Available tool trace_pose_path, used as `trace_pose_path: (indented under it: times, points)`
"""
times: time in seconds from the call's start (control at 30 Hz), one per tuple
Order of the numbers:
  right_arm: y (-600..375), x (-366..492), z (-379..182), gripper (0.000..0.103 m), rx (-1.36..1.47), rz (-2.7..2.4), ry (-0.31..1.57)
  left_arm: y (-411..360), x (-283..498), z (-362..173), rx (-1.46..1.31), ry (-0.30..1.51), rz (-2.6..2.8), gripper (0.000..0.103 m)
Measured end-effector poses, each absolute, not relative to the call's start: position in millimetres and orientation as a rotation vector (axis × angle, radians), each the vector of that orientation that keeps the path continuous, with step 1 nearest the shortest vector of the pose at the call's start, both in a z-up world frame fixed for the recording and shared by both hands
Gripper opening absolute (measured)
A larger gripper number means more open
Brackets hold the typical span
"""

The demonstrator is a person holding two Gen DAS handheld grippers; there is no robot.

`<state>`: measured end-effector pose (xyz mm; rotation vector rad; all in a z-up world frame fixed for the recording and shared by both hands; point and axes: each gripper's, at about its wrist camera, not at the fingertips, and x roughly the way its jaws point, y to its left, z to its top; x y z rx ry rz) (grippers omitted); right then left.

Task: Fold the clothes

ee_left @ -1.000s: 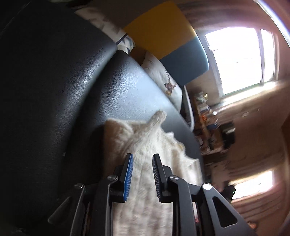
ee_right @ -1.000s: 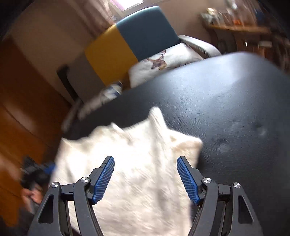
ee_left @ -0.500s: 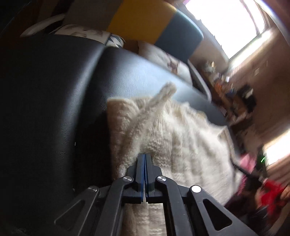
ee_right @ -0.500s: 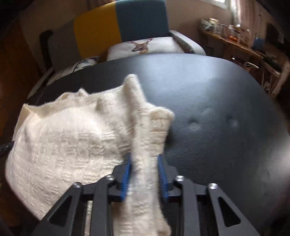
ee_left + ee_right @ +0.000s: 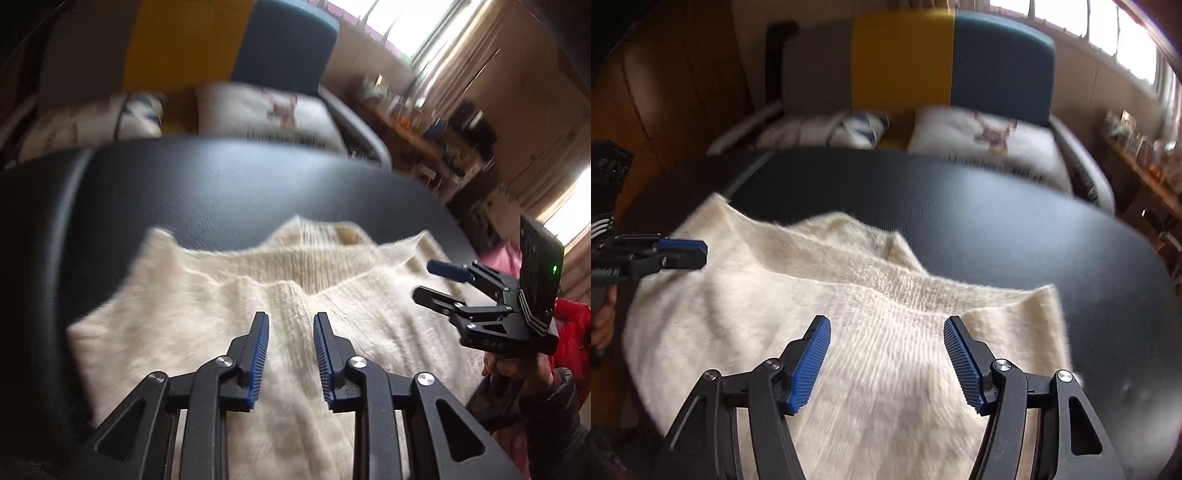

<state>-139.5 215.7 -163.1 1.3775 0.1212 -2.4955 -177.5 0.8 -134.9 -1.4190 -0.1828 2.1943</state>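
Observation:
A cream knitted sweater (image 5: 229, 306) lies spread on a black leather surface (image 5: 221, 188), its neck opening toward the far side. My left gripper (image 5: 291, 354) hovers over its near part, open by a narrow gap with nothing between the blue pads. In the right wrist view the same sweater (image 5: 827, 295) fills the near half, and my right gripper (image 5: 886, 363) stands wide open above it. Each gripper shows in the other's view: the right gripper (image 5: 439, 284) at the sweater's right edge, the left gripper (image 5: 679, 253) at its left edge.
Beyond the black leather surface (image 5: 997, 229) stands a sofa with a grey, yellow and blue back (image 5: 905, 66) and printed cushions (image 5: 990, 136). A cluttered shelf (image 5: 424, 122) and bright windows lie to the right. A hand (image 5: 517, 373) in a dark sleeve holds the right gripper.
Half a second ago both grippers were shut on the sweater; now both are open and the sweater lies spread flatter on the leather. The cameras have swung toward the sofa.

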Motion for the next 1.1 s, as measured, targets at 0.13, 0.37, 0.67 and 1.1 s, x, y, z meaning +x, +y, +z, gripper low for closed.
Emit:
trace_pose_path:
  times: [0.13, 0.37, 0.67, 1.1]
  points:
    - [214, -128, -178, 0.025, 1.389, -2.509, 0.124, 20, -175, -155, -1.418, -0.101, 2.195, 0.013]
    - [211, -98, -145, 0.009, 1.213, -2.611, 0.146, -2, -144, -126, -1.133, -0.328, 2.321, 0.004]
    - [227, -125, -190, 0.01, 1.337, -2.716, 0.072, 37, -191, -173, -1.293, -0.183, 2.388, 0.004]
    - [241, -96, -163, 0.02, 1.269, -2.7, -0.106, -76, -132, -120, -1.119, -0.538, 2.401, 0.017]
